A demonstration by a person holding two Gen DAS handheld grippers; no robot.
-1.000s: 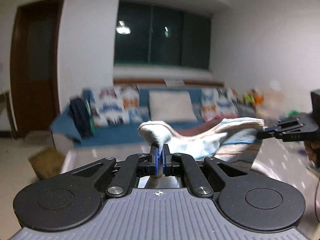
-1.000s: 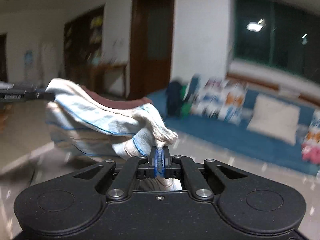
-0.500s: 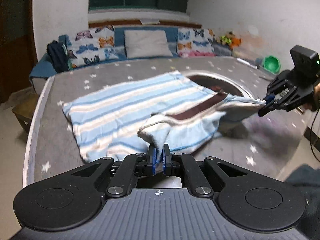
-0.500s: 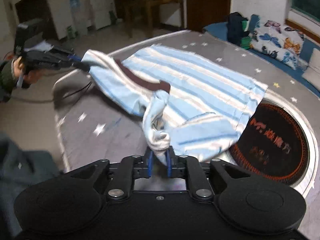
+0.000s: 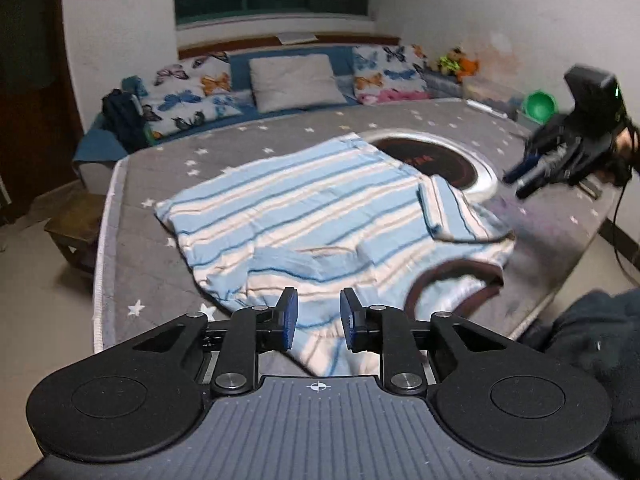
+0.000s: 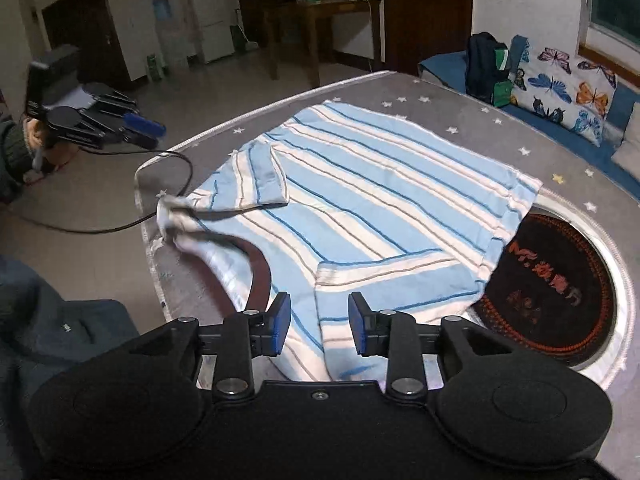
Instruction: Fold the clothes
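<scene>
A blue and white striped T-shirt (image 5: pixel 320 216) with a dark brown collar (image 5: pixel 452 276) lies spread on the grey star-patterned surface (image 5: pixel 168 168). It also shows in the right wrist view (image 6: pixel 380 192), sleeves lying on the body. My left gripper (image 5: pixel 315 318) is open and empty just above the shirt's near shoulder. My right gripper (image 6: pixel 316 322) is open and empty above the other shoulder. Each gripper shows in the other's view, the right one (image 5: pixel 524 178) and the left one (image 6: pixel 146 130), both off the cloth.
A round black inset with a silver rim (image 6: pixel 560 296) lies under the shirt's hem. A black cable (image 6: pixel 160 160) trails over the surface's edge. A sofa with butterfly cushions (image 5: pixel 280 84) and a dark backpack (image 5: pixel 122 118) stand beyond. A wooden stool (image 5: pixel 72 228) stands at the left.
Both grippers were shut on the shirt's shoulders and held it up, then swung it down flat. Now both have opened and let go, and the shirt lies on the surface.
</scene>
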